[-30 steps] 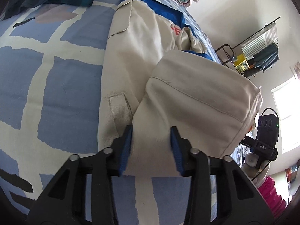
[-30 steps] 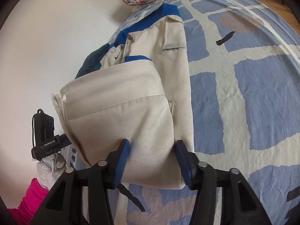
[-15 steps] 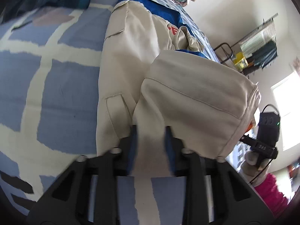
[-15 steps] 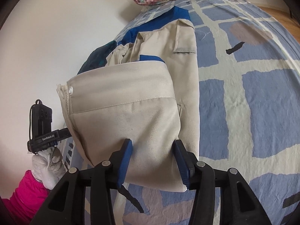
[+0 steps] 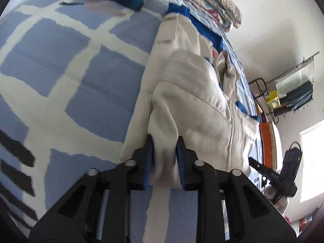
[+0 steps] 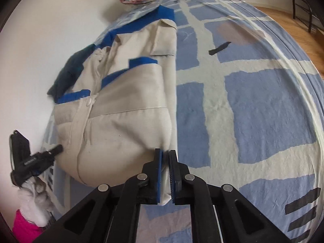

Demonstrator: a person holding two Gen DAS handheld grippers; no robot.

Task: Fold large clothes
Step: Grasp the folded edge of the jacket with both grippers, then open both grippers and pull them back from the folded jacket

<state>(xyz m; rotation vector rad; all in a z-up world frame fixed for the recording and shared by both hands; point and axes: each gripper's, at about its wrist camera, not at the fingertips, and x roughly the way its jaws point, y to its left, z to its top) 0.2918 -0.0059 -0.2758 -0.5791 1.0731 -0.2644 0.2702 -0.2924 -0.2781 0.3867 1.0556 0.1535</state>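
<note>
Both claws have just closed on the beige trousers [image 6: 125, 125], right claw [image 6: 165, 174] pinching thin hem, left claw [image 5: 163, 162] bunching soft, limp cloth.

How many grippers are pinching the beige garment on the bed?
2: the left gripper pinches its near edge, and the right gripper is shut on the near corner of the garment.

the letters "d a s" stand in white on the black arm of the right gripper [image 5: 273, 175], seen at the right edge of the left wrist view. a white word on the black left gripper [image 6: 30, 160], at the left of the right wrist view, is too blurred to read.
</note>
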